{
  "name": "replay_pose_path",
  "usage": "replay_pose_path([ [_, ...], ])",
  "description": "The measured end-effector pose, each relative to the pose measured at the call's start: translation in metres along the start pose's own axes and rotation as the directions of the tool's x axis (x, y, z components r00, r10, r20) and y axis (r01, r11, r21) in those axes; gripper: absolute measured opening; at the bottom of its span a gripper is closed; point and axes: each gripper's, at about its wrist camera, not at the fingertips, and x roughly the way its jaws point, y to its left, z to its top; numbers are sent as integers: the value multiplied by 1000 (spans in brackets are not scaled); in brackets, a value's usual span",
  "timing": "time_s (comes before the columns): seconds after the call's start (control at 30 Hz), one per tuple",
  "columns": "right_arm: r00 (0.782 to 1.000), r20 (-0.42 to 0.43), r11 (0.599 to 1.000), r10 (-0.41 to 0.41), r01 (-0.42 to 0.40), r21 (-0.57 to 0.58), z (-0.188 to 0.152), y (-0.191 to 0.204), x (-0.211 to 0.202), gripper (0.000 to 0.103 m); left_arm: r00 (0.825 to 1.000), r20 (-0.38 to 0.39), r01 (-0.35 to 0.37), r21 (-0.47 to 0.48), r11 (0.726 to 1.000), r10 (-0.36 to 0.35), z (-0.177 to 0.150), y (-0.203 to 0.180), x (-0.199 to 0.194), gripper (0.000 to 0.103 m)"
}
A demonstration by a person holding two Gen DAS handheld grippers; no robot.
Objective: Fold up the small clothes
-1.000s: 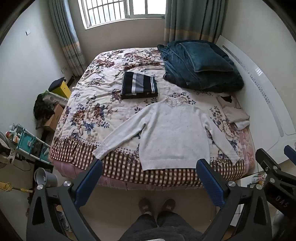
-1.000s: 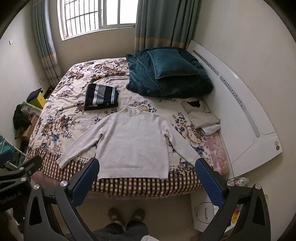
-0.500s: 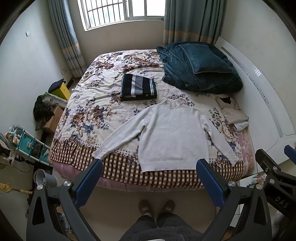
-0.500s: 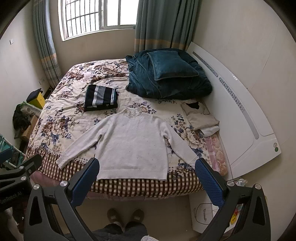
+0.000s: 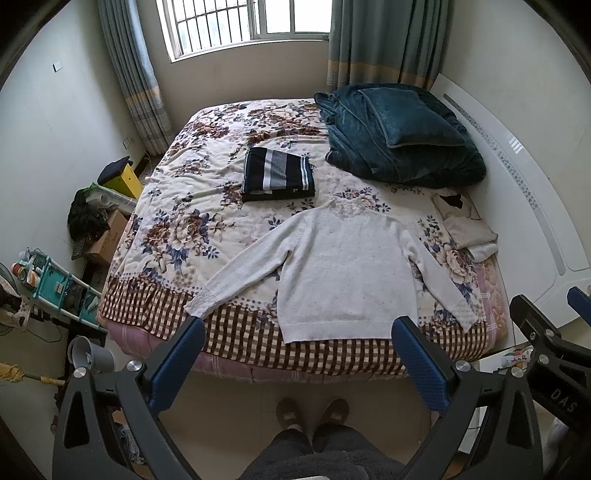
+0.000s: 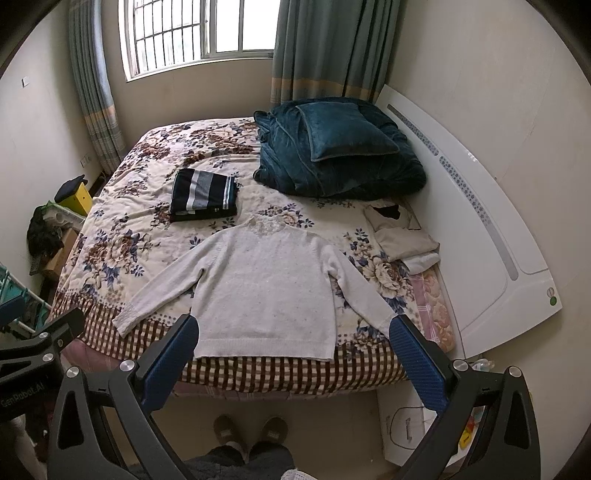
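While both units hung above the floor near the bed's near edge, the left gripper and right gripper stood spread wide, holding nothing. The white sweater lay flat, its hem at that edge; a striped folded garment sat farther left.

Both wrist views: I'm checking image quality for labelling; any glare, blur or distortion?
Left wrist view: sharp; barred window blown out white; fisheye bows the white headboard. Right wrist view: same window glare, dark corner vignette, spread-out white knit sweater evenly lit, no motion blur.
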Motion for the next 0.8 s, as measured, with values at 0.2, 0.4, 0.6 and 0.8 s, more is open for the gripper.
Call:
replay_pose_path([
  [0.2,1000,-2,1000,0,0,2,0,0,0,103,1000,5,4,5,1000,-4,-4,4,-4,103],
  [0.4,1000,1,1000,-1,1,1,0,1,0,103,1000,10,9,3,1000,-9,-6,8,-5,103],
  [0.6,1000,-3,1000,3,-3,-2,2,-1,0,103,1000,13,6,4,1000,-6,-3,8,-4,103],
  [0.8,1000,-2,1000,4,-4,-1,5,0,-1,103,1000,17,11,-1,1000,-11,-4,10,-4,103],
])
